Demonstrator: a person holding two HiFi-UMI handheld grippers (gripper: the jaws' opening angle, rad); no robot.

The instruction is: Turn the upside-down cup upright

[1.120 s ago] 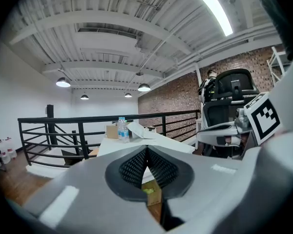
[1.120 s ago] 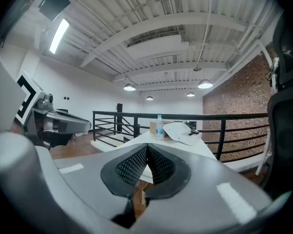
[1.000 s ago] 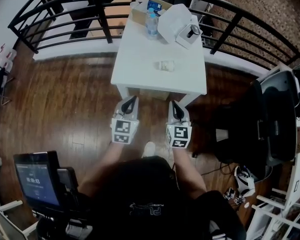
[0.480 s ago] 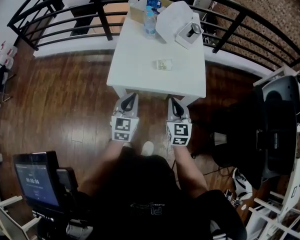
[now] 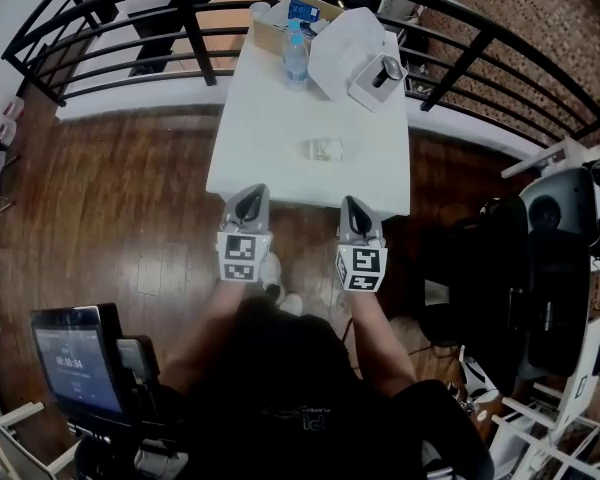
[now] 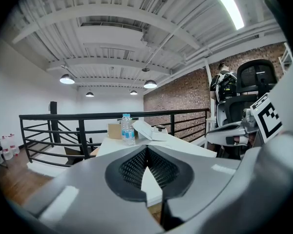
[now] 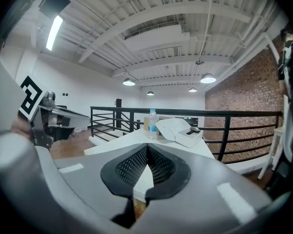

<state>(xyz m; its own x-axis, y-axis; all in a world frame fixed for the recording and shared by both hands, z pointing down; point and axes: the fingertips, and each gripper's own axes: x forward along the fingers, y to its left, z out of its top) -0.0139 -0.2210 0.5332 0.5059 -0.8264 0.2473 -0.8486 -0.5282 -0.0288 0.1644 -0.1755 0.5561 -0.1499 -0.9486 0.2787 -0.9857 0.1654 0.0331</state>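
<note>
- The left gripper (image 5: 250, 196) and the right gripper (image 5: 351, 206) hover side by side at the near edge of the white table (image 5: 270, 118), apart from each other. Each gripper's own view shows its jaws clenched together with nothing between them.
- The step in hand looks like the approach. No grasp can happen until one gripper spreads its jaws, and that is best done on the way in, before the tips reach the cup.
- The near half of the table is bare, so the way forward is free.
- The cup (image 5: 325, 149) sits alone about mid-table, beyond the two grippers and between their lines, somewhat nearer the right one's. The right gripper seems the natural choice.
- The cup is small and clear, too small here to tell where its mouth faces. It will likely be light and may slide or tip at a nudge.
- A good grasp would come in level and from the side, with one jaw on each side of the wall. It should close gently, lift clear, roll the wrist over and set the cup down on its base.
- At the far end stand a water bottle (image 5: 296, 56), a cardboard box (image 5: 280, 23), a white bag (image 5: 345, 43) and a small device (image 5: 380, 73). All are well apart from the cup, so a short reach need not disturb them.
- Beyond the table runs a black railing (image 5: 180, 38).
</note>
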